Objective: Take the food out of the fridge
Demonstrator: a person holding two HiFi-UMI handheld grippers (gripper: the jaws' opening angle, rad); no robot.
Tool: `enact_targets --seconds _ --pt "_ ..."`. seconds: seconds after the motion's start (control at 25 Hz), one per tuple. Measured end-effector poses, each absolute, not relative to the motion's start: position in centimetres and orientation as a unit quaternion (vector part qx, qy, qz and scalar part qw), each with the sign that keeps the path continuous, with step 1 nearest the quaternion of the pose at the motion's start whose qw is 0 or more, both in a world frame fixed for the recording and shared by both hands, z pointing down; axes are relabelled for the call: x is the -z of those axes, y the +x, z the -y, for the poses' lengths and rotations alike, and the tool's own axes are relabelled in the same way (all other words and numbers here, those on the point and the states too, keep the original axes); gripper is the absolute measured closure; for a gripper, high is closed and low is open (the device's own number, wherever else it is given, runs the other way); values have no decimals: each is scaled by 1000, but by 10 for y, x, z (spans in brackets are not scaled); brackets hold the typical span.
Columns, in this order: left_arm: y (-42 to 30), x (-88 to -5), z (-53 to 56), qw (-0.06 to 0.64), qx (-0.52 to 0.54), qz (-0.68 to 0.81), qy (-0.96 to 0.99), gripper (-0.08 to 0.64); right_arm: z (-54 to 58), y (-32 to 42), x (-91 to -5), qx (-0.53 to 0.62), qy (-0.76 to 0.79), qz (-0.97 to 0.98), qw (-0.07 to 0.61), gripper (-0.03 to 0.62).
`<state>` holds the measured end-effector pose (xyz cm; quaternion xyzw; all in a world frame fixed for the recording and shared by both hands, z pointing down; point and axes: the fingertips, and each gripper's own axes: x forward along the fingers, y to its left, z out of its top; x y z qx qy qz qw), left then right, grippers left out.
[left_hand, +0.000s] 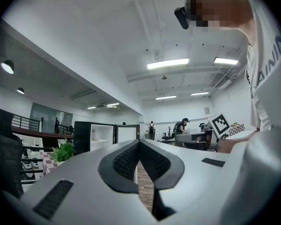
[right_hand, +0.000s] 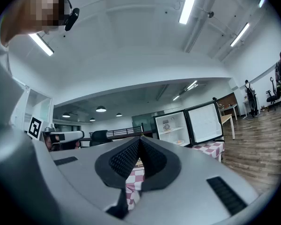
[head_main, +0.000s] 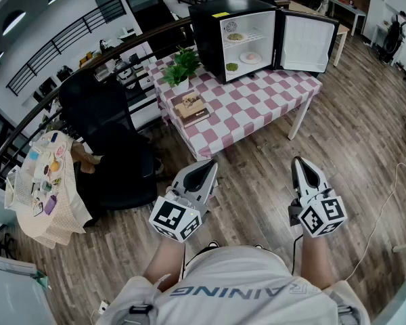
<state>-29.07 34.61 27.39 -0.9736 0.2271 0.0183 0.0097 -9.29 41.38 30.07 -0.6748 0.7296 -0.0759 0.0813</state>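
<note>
A black mini fridge (head_main: 210, 29) stands on the far end of a table with a red-and-white checked cloth (head_main: 257, 103), its door (head_main: 304, 40) swung open to the right. Inside are a plate of food (head_main: 235, 37) on the upper shelf, and a green item (head_main: 231, 66) and a plate (head_main: 250, 57) lower down. My left gripper (head_main: 208, 166) and right gripper (head_main: 298, 161) are held level over the wooden floor, well short of the table, both shut and empty. The left gripper (left_hand: 139, 142) sees the fridge (left_hand: 91, 136) far off. The right gripper (right_hand: 139, 139) sees the fridge (right_hand: 174, 125) too.
A potted plant (head_main: 182, 66) and stacked books (head_main: 193, 108) sit on the table's near left. A black office chair (head_main: 118, 158) and a cloth-covered side table (head_main: 44, 181) with small items stand at left. A cable (head_main: 386, 202) lies on the floor at right. People work at far desks.
</note>
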Motion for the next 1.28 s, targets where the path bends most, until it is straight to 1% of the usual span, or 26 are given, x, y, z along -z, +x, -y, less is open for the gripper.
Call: enact_targets --seconds 0.4,0.6,0.72,1.08,1.28 --pt "-290 -272 -346 11 -21 -223 -975 551 -413 -98 -298 70 -674 -731 79 572" --pt "-288 -274 -348 9 -17 -220 -975 551 -418 -96 -296 73 -666 -734 109 572" --pt "-285 -274 -349 8 -15 -223 -975 551 -420 -92 -299 77 -664 -735 113 572" --pt "-244 -282 -367 14 10 -229 -973 552 -433 -48 -317 102 -655 -738 124 572" --pt "-217 -289 -380 20 30 -233 -972 551 -442 -25 -341 141 -646 -738 134 572"
